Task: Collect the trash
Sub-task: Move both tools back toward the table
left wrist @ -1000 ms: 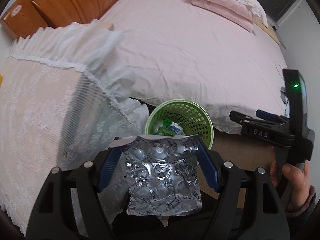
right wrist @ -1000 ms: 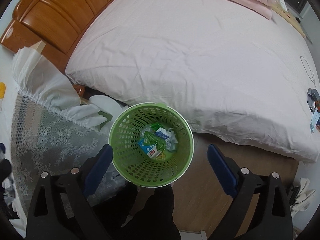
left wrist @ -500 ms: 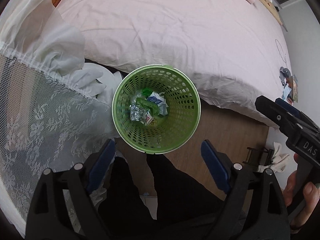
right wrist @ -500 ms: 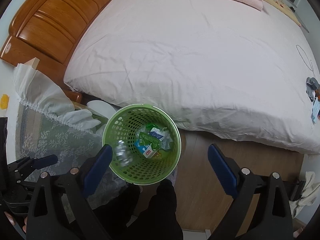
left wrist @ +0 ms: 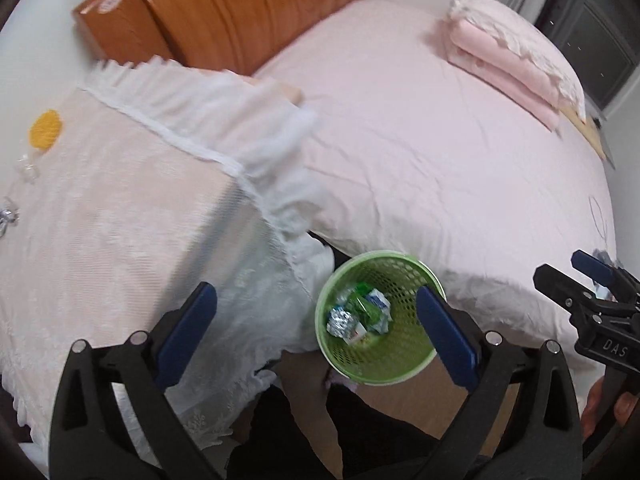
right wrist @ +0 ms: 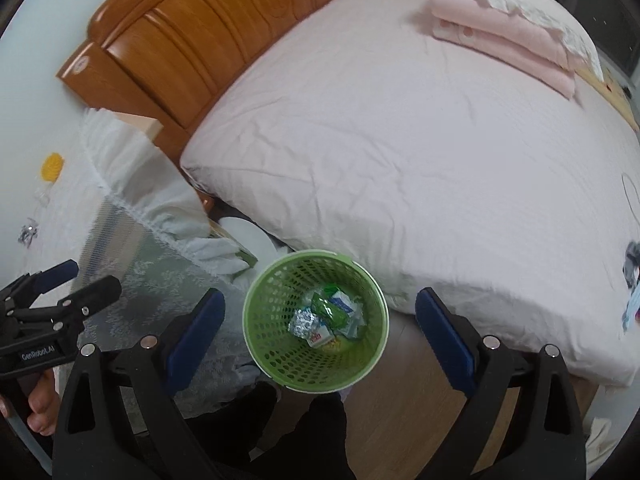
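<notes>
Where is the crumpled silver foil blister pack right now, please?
The foil blister pack lies inside the green basket on the floor beside the bed, at the left of the green and white wrappers.

We read "DAS" on the right gripper (left wrist: 591, 276) body and "GenRobot.AI" on the left gripper (right wrist: 78, 280) body.

A bed (right wrist: 400, 152) under a pale pink sheet fills most of both views, with a wooden headboard (right wrist: 192, 40) at its head. Folded pink bedding (right wrist: 508, 36) lies on its far side. A lace-covered nightstand (left wrist: 108, 216) beside the bed bears a small yellow disc (left wrist: 46, 128).
</notes>
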### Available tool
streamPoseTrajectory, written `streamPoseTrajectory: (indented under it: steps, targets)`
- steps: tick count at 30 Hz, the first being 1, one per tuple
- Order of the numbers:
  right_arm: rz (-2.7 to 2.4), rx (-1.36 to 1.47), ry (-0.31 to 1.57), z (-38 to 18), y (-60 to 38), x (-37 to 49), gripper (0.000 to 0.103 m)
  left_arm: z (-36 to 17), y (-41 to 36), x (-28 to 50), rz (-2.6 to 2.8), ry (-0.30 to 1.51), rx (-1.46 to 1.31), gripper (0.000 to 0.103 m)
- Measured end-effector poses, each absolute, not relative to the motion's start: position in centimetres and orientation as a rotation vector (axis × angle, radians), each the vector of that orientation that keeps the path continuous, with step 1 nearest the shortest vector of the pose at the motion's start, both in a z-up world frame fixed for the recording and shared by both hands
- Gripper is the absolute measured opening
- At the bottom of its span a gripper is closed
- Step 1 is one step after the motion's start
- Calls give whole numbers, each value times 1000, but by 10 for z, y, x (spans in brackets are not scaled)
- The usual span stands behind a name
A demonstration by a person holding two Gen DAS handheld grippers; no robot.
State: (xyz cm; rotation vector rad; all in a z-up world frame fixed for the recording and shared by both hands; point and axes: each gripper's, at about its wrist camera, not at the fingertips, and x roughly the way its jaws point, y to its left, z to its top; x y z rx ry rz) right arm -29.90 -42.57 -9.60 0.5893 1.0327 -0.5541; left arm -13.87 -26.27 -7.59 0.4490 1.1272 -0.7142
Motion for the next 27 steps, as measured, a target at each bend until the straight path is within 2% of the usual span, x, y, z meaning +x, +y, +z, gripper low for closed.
streamPoseTrajectory:
  steps: [1, 10, 19, 27]
  targets:
    - [-527, 554, 1009, -85, -420, -287, 101, -65, -250, -131, -676, 1097, 422, 95]
    - [-207, 434, 922, -37, -368, -184, 101, -5, -125, -75, -286, 928, 239, 95]
    - [-12, 370, 953, -22, -294, -102, 101, -18, -26, -31, -73, 954, 123, 95]
    - [18, 323, 990, -25, -227, -29, 101, -42, 13, 73, -8, 939, 122, 95]
